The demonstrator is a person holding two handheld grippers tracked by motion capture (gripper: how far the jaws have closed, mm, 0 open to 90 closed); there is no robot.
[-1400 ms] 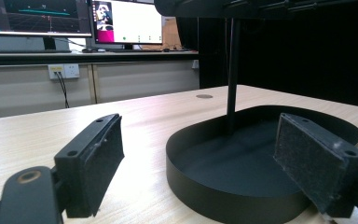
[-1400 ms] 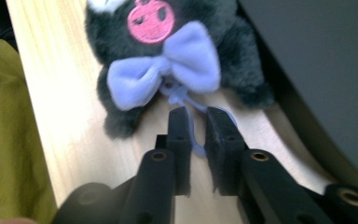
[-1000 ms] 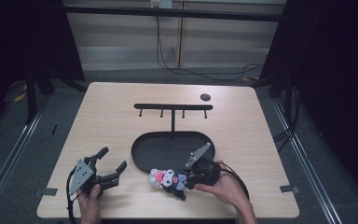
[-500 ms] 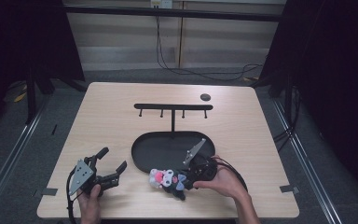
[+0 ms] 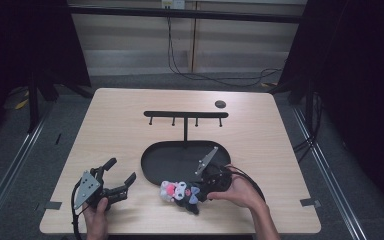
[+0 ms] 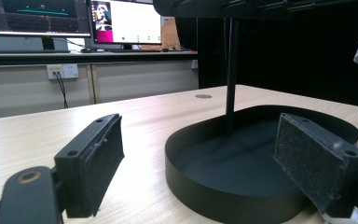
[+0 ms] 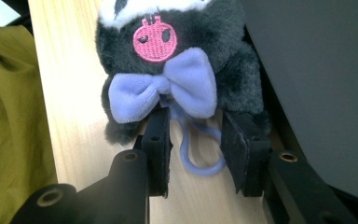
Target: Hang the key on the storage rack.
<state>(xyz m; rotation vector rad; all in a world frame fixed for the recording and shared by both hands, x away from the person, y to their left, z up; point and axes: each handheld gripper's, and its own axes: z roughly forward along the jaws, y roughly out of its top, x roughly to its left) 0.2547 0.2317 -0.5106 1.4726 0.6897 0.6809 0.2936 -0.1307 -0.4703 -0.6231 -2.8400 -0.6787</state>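
From above, my left gripper rests low near the table's front edge with jaws spread wide, while in my right gripper view the right gripper lies half-closed around the plush toy's lilac loop, beside the black tray.

one plush toy near the table's front edge. one black oval tray mid-table, one hook rack rising from it, four pegs. one small dark disc toward the far right corner. two grippers: left, right. two monitors behind.
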